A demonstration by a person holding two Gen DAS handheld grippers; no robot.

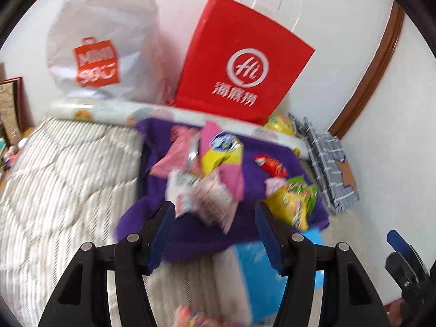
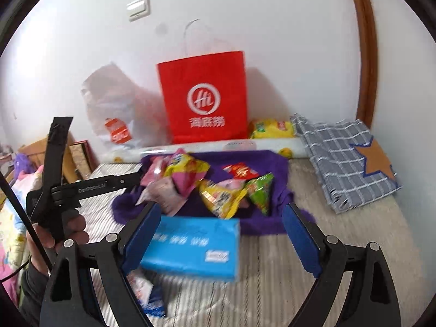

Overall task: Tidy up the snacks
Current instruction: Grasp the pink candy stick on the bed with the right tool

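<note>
Several snack packets lie in a heap on a purple cloth [image 1: 253,169] [image 2: 259,160] on the bed: pink and yellow ones [image 1: 218,150] [image 2: 185,169], a red one [image 1: 269,164] [image 2: 239,170], and a yellow-green one [image 1: 294,201] [image 2: 231,193]. A blue box [image 2: 190,245] [image 1: 253,267] lies in front of the cloth. My left gripper [image 1: 215,218] is open and empty just before the heap. My right gripper [image 2: 220,218] is open and empty, jaws either side of the blue box.
A red paper bag [image 1: 239,62] [image 2: 204,95] and a white plastic bag [image 1: 100,41] [image 2: 114,109] stand against the wall behind a patterned roll [image 1: 174,114] [image 2: 218,145]. A checked blue cloth [image 1: 329,163] [image 2: 346,158] lies right. A yellow packet [image 2: 272,128] sits beside the red bag.
</note>
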